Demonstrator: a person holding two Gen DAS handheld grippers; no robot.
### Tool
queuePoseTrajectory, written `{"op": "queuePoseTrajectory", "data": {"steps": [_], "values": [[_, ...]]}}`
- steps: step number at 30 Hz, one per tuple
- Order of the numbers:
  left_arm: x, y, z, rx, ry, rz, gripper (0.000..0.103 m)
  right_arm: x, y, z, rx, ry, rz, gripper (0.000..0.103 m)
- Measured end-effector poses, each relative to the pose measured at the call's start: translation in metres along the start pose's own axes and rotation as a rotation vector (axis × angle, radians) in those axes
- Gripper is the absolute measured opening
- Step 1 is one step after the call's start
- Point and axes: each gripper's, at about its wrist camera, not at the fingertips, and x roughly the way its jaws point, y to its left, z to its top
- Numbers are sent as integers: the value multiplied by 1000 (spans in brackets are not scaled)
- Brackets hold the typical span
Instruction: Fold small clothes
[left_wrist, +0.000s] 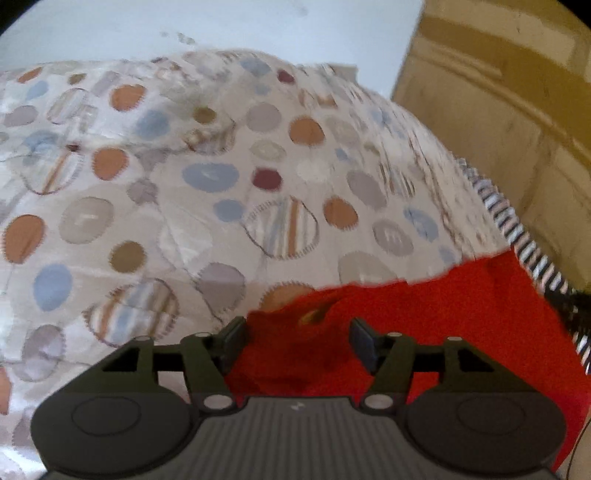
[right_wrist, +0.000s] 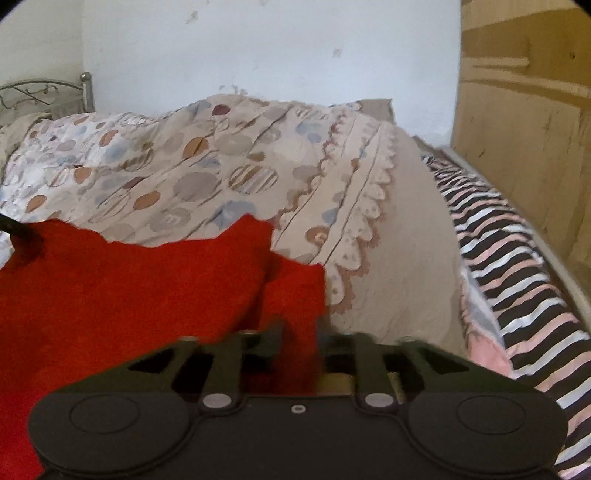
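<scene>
A red knit garment (left_wrist: 461, 306) lies on a bed cover printed with coloured circles (left_wrist: 221, 166). My left gripper (left_wrist: 297, 341) is open, its two fingers wide apart with bunched red cloth between and under them. In the right wrist view the red garment (right_wrist: 129, 288) spreads to the left. My right gripper (right_wrist: 301, 347) has its fingers close together on a fold of the garment's right edge, which runs up between them. The fingertips are blurred.
The patterned cover (right_wrist: 184, 177) with a scalloped border (right_wrist: 354, 236) lies heaped on the bed. A black, white and pink striped sheet (right_wrist: 517, 266) runs along the right side. A wooden panel (right_wrist: 524, 129) stands at right, a white wall (right_wrist: 258, 48) behind, a metal bedhead (right_wrist: 44, 92) far left.
</scene>
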Motion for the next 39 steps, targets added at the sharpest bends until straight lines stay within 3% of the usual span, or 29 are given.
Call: {"op": "queuePoseTrajectory", "data": {"steps": [1,3,5,8,11,14,18,21,27,29,32,36,39], "values": [[-6,3,2,-13,-16,3,70,0,0,1,1,-4,-17,70],[-19,8,3,-24,-64,12,87,-2,2,4,-5,-21,-57,76],[-30,8,0,-8,-114,23,96,-6,6,6,-25,-40,-75,91],[-33,3,-13,38,-126,38,101,-14,18,7,-76,-81,-81,100],[-24,-3,-32,73,-99,89,101,-19,32,7,-146,-109,-77,102],[-8,-6,-53,81,-95,185,101,-15,45,4,-209,-111,-97,102],[8,-2,-76,104,-134,290,102,3,54,-9,-244,-92,-262,102],[5,10,-86,48,-173,257,102,11,45,-22,-184,-111,-322,102],[-11,32,-88,-76,-208,205,100,-7,20,-23,-44,-195,-333,102],[-18,34,-87,-89,-231,246,100,-20,18,-17,-43,-251,-312,102],[-30,39,-88,-111,-246,227,100,-38,26,-9,-102,-331,-238,102],[-41,31,-96,-110,-242,175,102,-29,43,0,-220,-275,-111,102],[-42,21,-107,-93,-219,129,102,-6,54,-3,-264,-175,-136,102]]}}
